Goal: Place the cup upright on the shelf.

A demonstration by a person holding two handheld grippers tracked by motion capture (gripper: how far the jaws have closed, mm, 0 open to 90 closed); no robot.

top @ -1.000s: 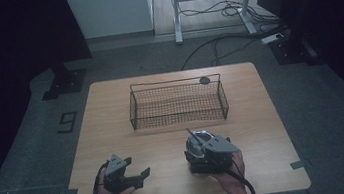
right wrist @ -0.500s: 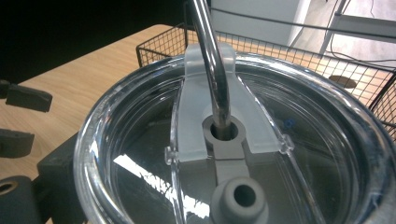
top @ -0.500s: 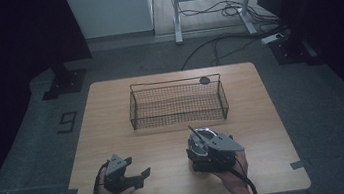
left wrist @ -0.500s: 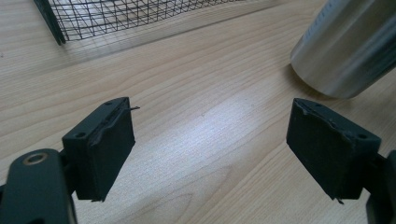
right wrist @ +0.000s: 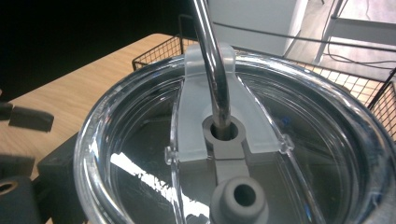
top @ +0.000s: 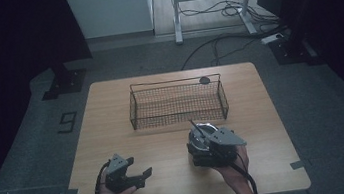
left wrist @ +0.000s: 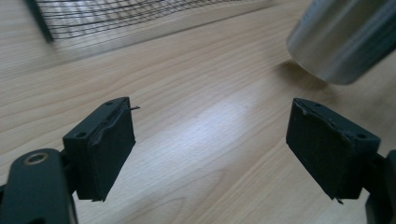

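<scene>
While the left gripper [top: 140,174] rests fingers apart, the right gripper [top: 206,149] clamps the tumbler [right wrist: 233,154].

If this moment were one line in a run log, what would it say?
right tool: shut on steel tumbler with lid and straw | left tool: open, nothing held | wire basket: behind tumbler | table: wood

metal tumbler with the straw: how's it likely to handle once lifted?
The tumbler looks rigid: steel wall, clear hard lid. Its polished side is probably slick against the jaws. The metal straw stands in a loose-looking hole, so it may wobble or slide if tilted.
</scene>
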